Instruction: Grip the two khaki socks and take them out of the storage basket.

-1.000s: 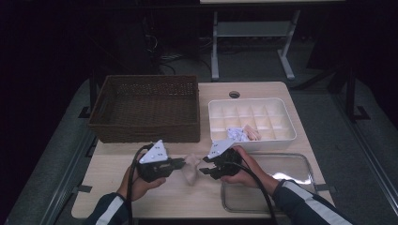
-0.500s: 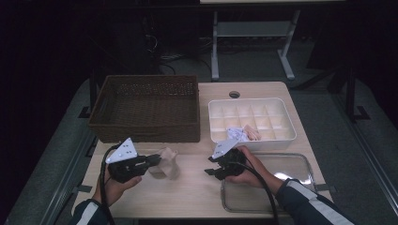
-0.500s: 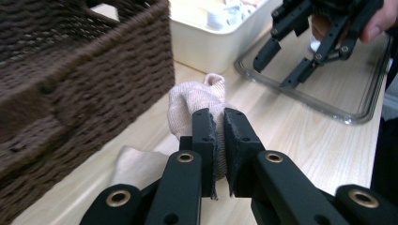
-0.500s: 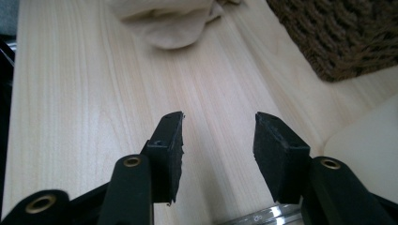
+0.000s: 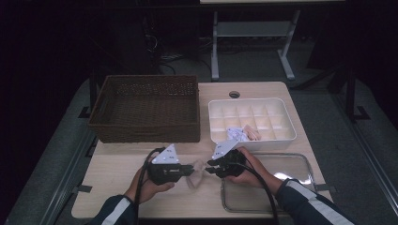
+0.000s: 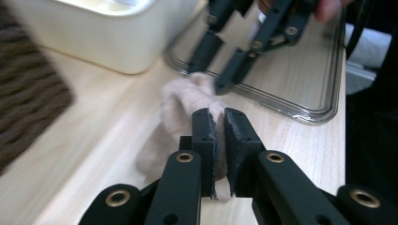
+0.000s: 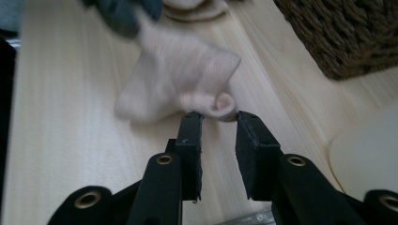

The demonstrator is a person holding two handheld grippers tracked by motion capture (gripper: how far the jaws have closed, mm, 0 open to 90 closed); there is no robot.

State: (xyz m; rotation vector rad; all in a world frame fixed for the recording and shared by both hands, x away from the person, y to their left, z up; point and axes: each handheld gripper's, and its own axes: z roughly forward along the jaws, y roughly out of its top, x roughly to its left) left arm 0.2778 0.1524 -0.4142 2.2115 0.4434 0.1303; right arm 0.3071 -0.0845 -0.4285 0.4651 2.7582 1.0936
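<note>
At lower centre of the frame my left gripper [image 5: 190, 169] and my right gripper [image 5: 210, 168] point at each other, with a pale sock [image 5: 196, 174] between them on the table [image 5: 117, 173]. A basket [image 5: 145, 108] sits upper left, a white box [image 5: 251, 119] upper right.

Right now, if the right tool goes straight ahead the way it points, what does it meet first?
Most likely the beige sock. The right tool has its jaws apart, and the sock's rolled edge lies just beyond their tips. The left tool, clamped on the sock, comes next in that line. Depth is hard to judge.
</note>
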